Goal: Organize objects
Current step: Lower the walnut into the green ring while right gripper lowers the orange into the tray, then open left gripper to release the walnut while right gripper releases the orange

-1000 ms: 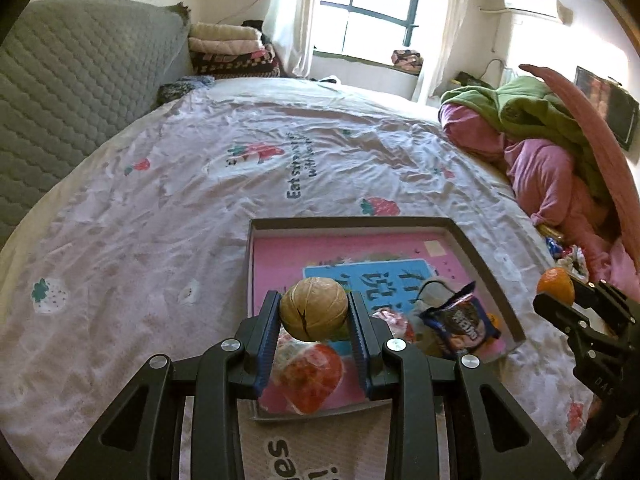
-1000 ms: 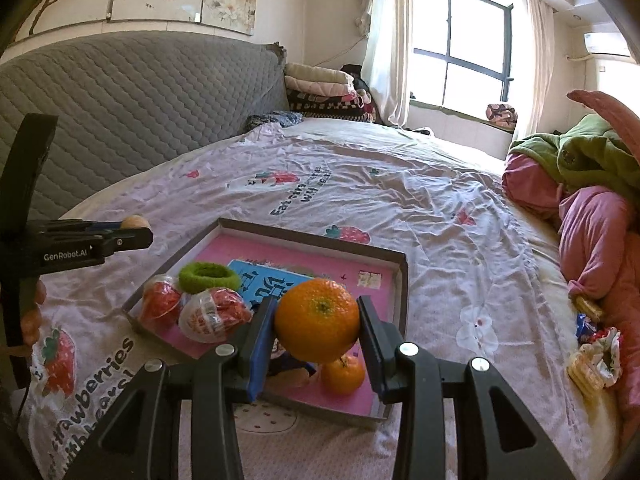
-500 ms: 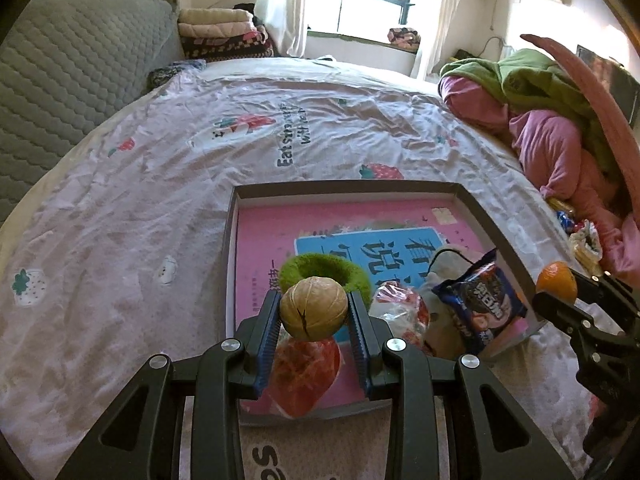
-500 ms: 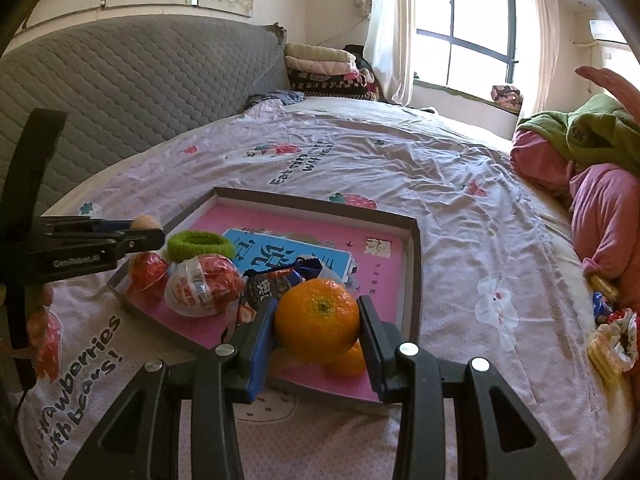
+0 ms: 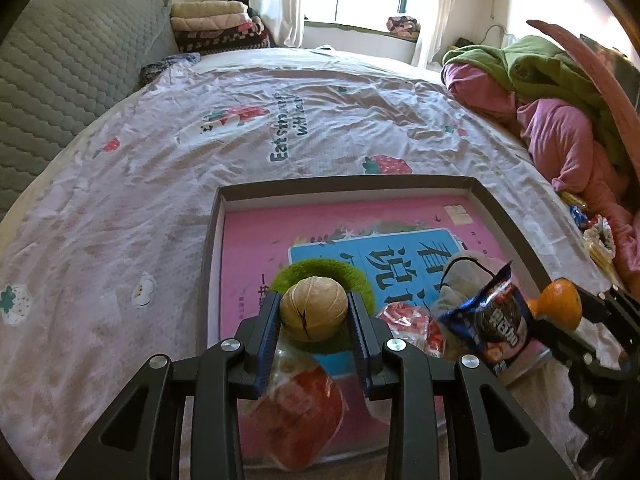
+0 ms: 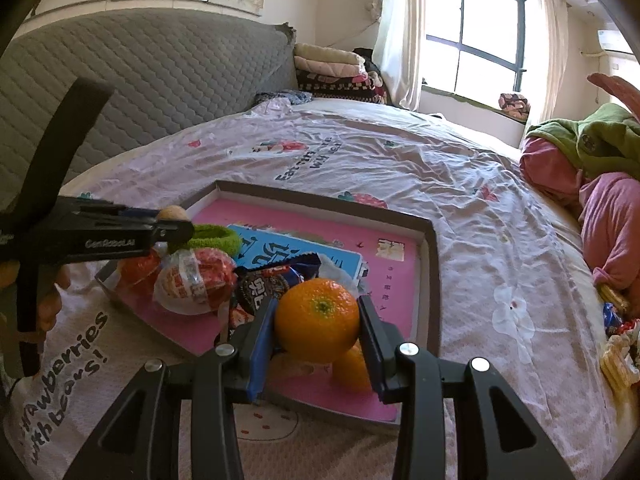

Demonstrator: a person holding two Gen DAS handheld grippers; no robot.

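Observation:
My left gripper (image 5: 314, 312) is shut on a tan walnut (image 5: 313, 313), held just above the near left part of a shallow grey-rimmed tray (image 5: 348, 181) with a pink book as its floor. Under the walnut lie a green hair ring (image 5: 352, 274) and a red-and-white wrapped snack (image 5: 298, 412). My right gripper (image 6: 317, 330) is shut on an orange (image 6: 317, 325) over the tray's near right corner (image 6: 430, 280); a second orange (image 6: 352, 366) lies beneath it. The left gripper (image 6: 176, 226) with the walnut (image 6: 173, 213) shows at the left of the right wrist view.
A dark cookie packet (image 5: 498, 328) and more wrapped snacks (image 6: 196, 280) crowd the tray's near side. The tray sits on a strawberry-print bedsheet (image 5: 240, 128). Pink and green bedding (image 5: 560, 112) is piled right, with loose snacks (image 6: 618, 344) beside it. A grey quilted headboard (image 6: 160, 76) stands left.
Both grippers have come down and closer over the tray, each still holding its fruit or nut. The tray and its contents look larger and nearer in both views.

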